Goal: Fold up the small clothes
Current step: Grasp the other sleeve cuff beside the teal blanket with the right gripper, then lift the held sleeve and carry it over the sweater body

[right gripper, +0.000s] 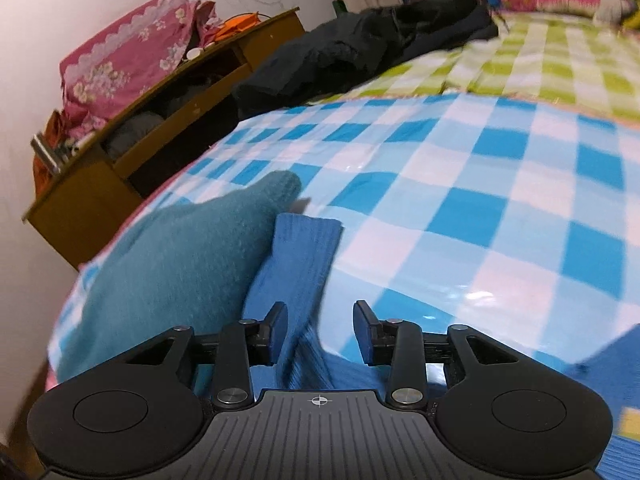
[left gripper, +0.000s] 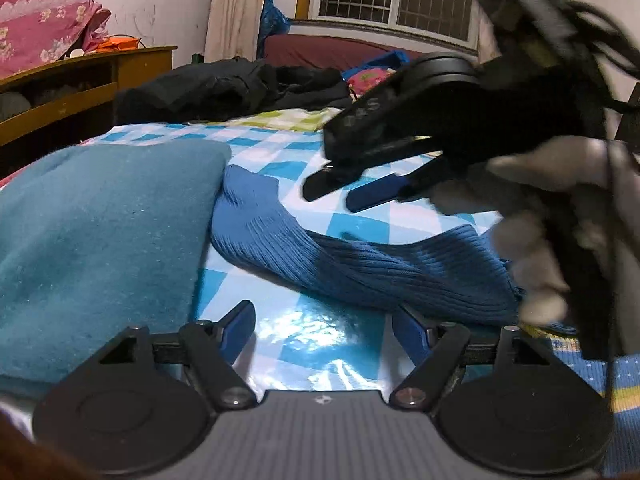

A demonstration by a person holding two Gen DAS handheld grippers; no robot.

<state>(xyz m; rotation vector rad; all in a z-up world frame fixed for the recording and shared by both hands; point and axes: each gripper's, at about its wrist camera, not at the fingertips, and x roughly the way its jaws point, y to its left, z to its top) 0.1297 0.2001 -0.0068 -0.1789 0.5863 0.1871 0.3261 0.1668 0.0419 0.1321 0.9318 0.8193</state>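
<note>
Blue-and-white checked oilcloth (right gripper: 460, 184) covered the bed where the work went on, with a green-checked cloth (right gripper: 552, 64) further back and a heap of dark clothes (right gripper: 360, 48) near the wall. A wooden shelf (right gripper: 168, 112) stood against that wall, a pink flowered bundle (right gripper: 120, 60) on top of it.

On the oilcloth lay a teal knitted garment (left gripper: 100, 240), already flat and squared, probably set aside as finished. Just beside it, touching its edge, stretched a blue ribbed knit piece (left gripper: 360, 268), long and narrow, sagging in a shallow curve instead of lying straight. That looked like the item being folded.

The left gripper (left gripper: 324, 330) hung low over the bare oilcloth with its jaws wide and nothing in them, the near edge of the blue piece just ahead of its right finger. It seemed poised to take that edge.

The right gripper (right gripper: 320, 332), seen from the left camera carried in a gloved hand (left gripper: 540, 232), had its jaws partly apart. In its own view the blue knit ran up between the fingers, yet the pads did not press on it, so I judged it free. Blur made the finer contact hard to tell.
</note>
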